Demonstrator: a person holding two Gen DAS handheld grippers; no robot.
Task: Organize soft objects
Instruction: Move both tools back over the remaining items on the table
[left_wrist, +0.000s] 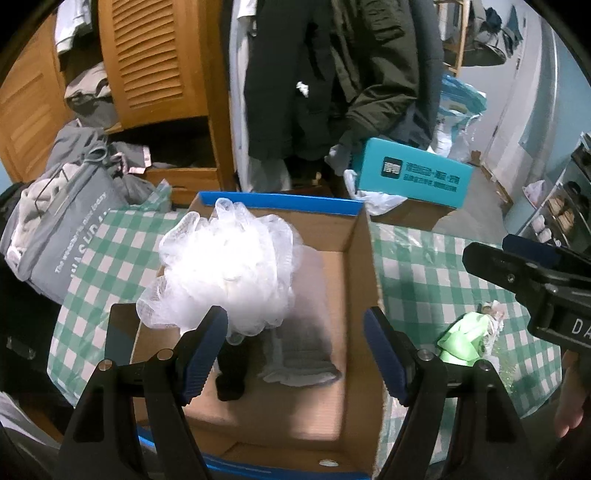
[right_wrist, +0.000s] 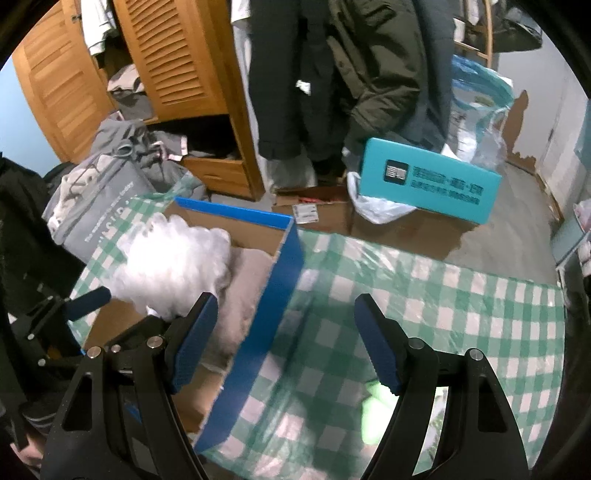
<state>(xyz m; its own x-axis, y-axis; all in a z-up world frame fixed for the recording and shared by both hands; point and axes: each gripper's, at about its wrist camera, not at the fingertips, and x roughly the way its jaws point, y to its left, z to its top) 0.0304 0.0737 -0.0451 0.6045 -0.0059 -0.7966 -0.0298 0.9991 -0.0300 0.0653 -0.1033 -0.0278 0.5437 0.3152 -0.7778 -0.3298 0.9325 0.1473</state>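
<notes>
From your left wrist camera, your left gripper (left_wrist: 295, 350) stands with its fingers wide apart and nothing between them, poised over the open cardboard box (left_wrist: 364, 266). A white mesh bath pouf (left_wrist: 225, 273) sits above the box's left side, its frilly netting glaring bright and brushing the left finger's tip; whether it rests on anything is unclear. Only this view looks down to the box floor, where a grey folded cloth (left_wrist: 299, 354) and a small black item (left_wrist: 232, 373) lie side by side. A light green soft object (left_wrist: 460, 339) lies on the green checked tablecloth (left_wrist: 424, 266) right of the box, with your right gripper (left_wrist: 532, 280) just beyond it. From your right wrist camera, your right gripper (right_wrist: 286, 339) is likewise spread open and empty, above the box's blue-edged right wall (right_wrist: 273, 295). The pouf (right_wrist: 173, 266) looks blurred here, your left gripper (right_wrist: 66, 310) beside it, and the green object (right_wrist: 378, 406) is only a smear by the right finger.
</notes>
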